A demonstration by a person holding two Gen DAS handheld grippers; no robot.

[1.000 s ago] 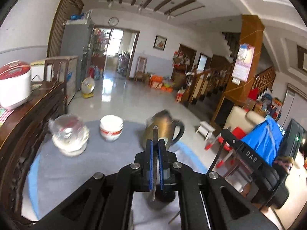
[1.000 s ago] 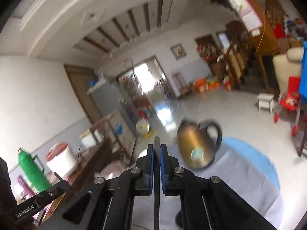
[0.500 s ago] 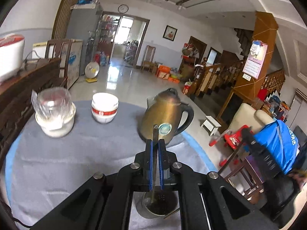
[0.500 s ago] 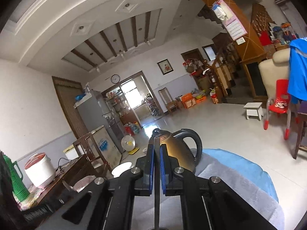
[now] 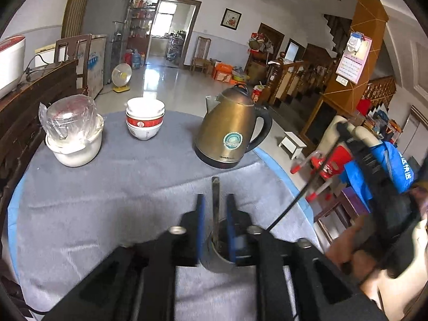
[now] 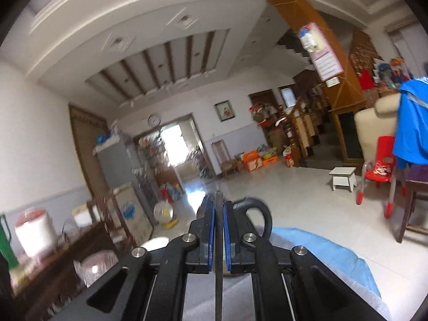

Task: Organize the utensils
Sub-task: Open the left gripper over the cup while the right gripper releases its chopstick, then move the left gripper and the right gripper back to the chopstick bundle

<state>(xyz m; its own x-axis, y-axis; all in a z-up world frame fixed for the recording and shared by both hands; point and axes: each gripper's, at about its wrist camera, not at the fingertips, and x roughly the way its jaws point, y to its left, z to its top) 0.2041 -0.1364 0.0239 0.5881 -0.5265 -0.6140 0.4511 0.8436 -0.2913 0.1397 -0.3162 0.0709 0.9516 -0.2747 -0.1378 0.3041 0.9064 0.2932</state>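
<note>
Grey cloth (image 5: 112,203) covers the round table, blue underlay showing at its edge. Left gripper (image 5: 215,211) points down at a metal cup (image 5: 217,263) standing on the cloth just under its fingers. Jaws opening; a flat metal utensil (image 5: 215,195) stands upright in the gap, lower end inside the cup, pads clear of it on both sides. Which kind of utensil: cannot tell, only the handle shows.

Right gripper (image 6: 219,214) nearly level, jaws closed on a thin dark utensil (image 6: 218,281) that runs between the blue pads and sticks out past the tips. In the left view that same gripper sits at the right edge in a hand (image 5: 355,251), its thin rod slanting down toward the cup, tip just beside the rim; whether it is inside cannot be told.

On the cloth, well beyond the cup: brass kettle (image 5: 230,131) with black handle, right of centre. Stacked bowls (image 5: 145,119), white with a red band, left of the kettle. White pot (image 5: 75,144) with a plastic-wrapped glass lid at far left. All three apart from each other. Right view is blurred; the kettle handle peeks out behind the fingers.
</note>
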